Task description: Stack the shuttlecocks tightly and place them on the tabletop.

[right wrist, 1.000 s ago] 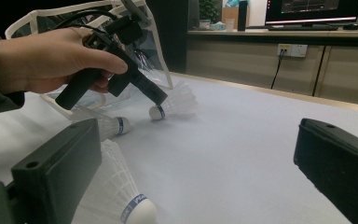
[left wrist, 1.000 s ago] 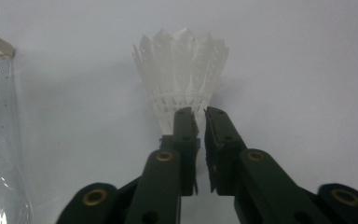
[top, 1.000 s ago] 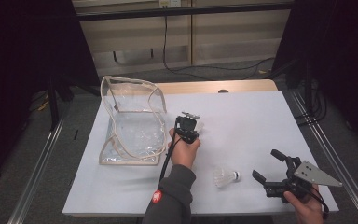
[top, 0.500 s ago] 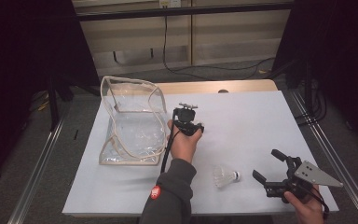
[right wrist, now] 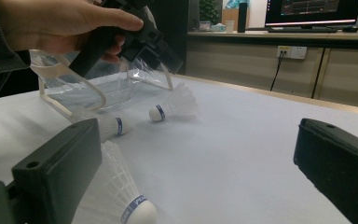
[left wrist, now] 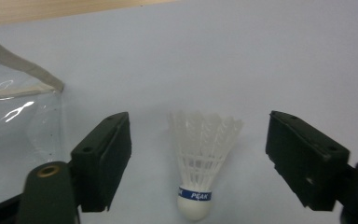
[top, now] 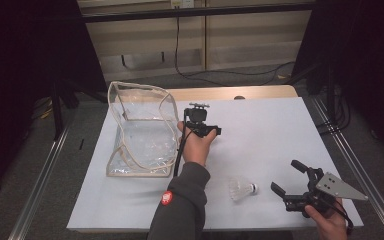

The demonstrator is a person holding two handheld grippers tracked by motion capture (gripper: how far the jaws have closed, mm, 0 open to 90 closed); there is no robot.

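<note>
A white shuttlecock (left wrist: pixel 199 163) with a blue band lies on the white table, cork end toward me, between the wide-open jaws of my left gripper (left wrist: pixel 199 123). From above, my left gripper (top: pixel 200 120) hovers just right of the clear plastic bag (top: pixel 140 130), and the hand hides that shuttlecock. A second shuttlecock (top: pixel 241 189) lies near the front edge, just left of my open right gripper (top: pixel 286 176). In the right gripper view, three shuttlecocks lie ahead of the open right gripper (right wrist: pixel 196 135): a near one (right wrist: pixel 121 196), a middle one (right wrist: pixel 107 126) and a far one (right wrist: pixel 175 106).
The bag (left wrist: pixel 9 107) stands open at the table's left, with its beige-trimmed rim (right wrist: pixel 70 88) raised. A strip of wooden tabletop (top: pixel 220 93) runs behind the white sheet (top: pixel 270 130). Metal rails (top: pixel 360 170) flank the table.
My left gripper has moved forward, away from the person, staying beside the bag's right edge. The right gripper and the near shuttlecock have not moved.
</note>
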